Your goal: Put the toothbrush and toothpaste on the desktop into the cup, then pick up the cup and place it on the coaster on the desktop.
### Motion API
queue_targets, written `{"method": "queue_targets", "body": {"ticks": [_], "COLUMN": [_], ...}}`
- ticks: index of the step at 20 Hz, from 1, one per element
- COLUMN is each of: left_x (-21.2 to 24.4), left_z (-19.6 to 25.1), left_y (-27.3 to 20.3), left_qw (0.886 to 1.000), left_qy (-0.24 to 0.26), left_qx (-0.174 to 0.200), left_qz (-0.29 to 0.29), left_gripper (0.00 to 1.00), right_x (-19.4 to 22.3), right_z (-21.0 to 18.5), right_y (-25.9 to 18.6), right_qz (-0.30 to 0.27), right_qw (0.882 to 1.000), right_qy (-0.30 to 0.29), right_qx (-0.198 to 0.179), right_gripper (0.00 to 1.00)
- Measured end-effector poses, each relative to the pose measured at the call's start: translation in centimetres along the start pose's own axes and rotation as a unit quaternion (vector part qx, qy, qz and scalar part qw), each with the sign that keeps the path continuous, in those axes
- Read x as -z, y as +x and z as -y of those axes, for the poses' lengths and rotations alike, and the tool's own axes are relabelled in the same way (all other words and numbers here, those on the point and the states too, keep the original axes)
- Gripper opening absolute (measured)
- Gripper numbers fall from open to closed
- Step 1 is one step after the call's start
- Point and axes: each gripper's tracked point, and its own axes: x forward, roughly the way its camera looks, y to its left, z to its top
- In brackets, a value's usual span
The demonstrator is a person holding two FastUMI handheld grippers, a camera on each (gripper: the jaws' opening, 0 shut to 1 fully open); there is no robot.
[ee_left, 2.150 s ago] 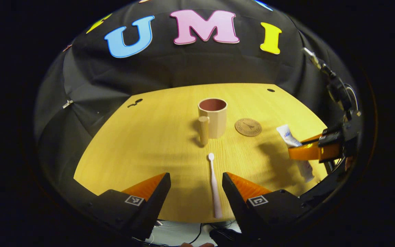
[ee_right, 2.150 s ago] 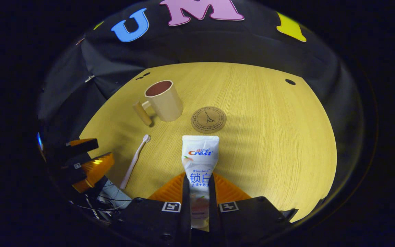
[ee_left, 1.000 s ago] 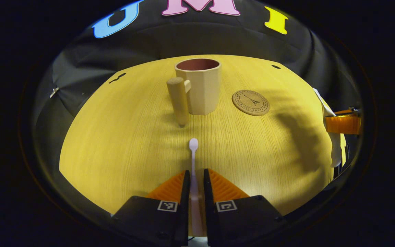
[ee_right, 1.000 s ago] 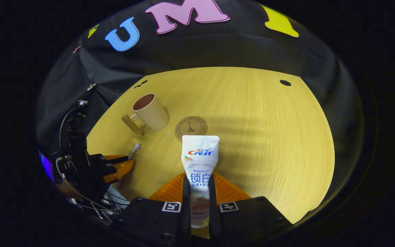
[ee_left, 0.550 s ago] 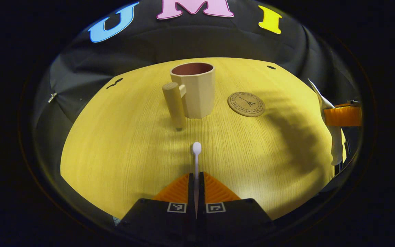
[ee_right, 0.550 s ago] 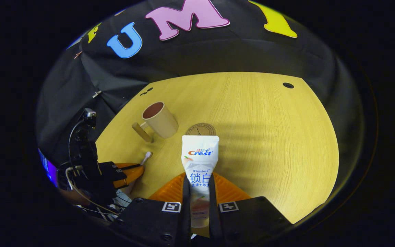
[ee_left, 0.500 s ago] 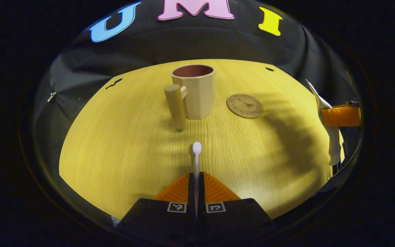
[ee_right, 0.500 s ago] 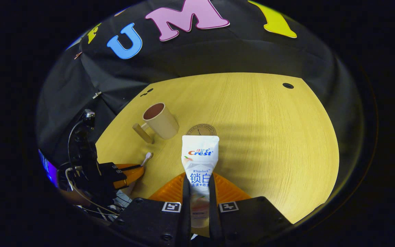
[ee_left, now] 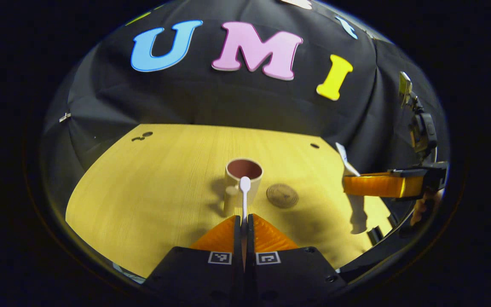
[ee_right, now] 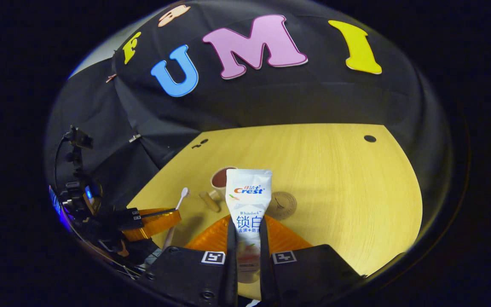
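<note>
Cup [ee_right: 219, 179] partly behind toothpaste [ee_right: 248, 200]

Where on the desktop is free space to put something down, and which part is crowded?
The desktop is bare right of the coaster, out to its right edge, and behind the cup toward the wall. Left of the cup is free too. It is crowded at the middle, where cup and coaster stand close together.

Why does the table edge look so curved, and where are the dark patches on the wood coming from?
Fisheye bending: in both gripper views the yellow wooden table bows into an arc. In the left gripper view, the beige cup casts a soft shadow leftward, and a darker one lies under the white toothpaste tube that the right gripper holds. In the right gripper view, faint stripes of shade cross the table.
</note>
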Motion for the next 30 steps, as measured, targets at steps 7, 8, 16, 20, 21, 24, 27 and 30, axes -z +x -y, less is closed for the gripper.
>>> {"method": "queue_targets", "body": {"ticks": [7,8,16,20,21,24,27,30], "left_x": [-5.6,-5.9,-5.4,-6.2,-6.4,-7.1,-7.4,-7.6], "left_z": [-1.0,-1.2,-2.6,-2.3,-2.4,-2.5,-2.9,-3.0], "left_y": [-3.9,-4.4,-5.1,-4.0,-3.6,-2.4,-1.1,-1.2], "left_qw": [0.997,0.997,0.995,0.992,0.991,0.989,0.987,0.988], "left_qy": [-0.007,-0.009,-0.004,-0.019,-0.020,-0.022,-0.027,-0.038], "left_qx": [0.025,0.025,0.027,0.035,0.036,0.037,0.033,0.029], "left_qz": [0.067,0.073,0.100,0.122,0.127,0.144,0.152,0.149], "left_gripper": [0.06,0.06,0.06,0.06,0.06,0.06,0.06,0.06], "right_x": [-9.5,-10.1,-10.0,-8.4,-8.0,-6.4,-5.1,-3.7], "right_z": [-5.4,-5.6,-4.2,-3.7,-3.6,-3.4,-3.0,-3.1], "right_y": [4.5,5.6,14.4,17.3,17.8,19.1,19.7,20.1], "right_qz": [0.109,0.119,0.155,0.162,0.162,0.161,0.157,0.139], "right_qw": [0.992,0.991,0.987,0.986,0.986,0.986,0.987,0.989], "right_qy": [0.020,0.021,0.000,0.004,0.004,0.009,0.002,-0.006], "right_qx": [-0.054,-0.058,-0.050,-0.048,-0.047,-0.051,-0.045,-0.043], "right_gripper": [0.25,0.25,0.25,0.25,0.25,0.25,0.25,0.29]}}
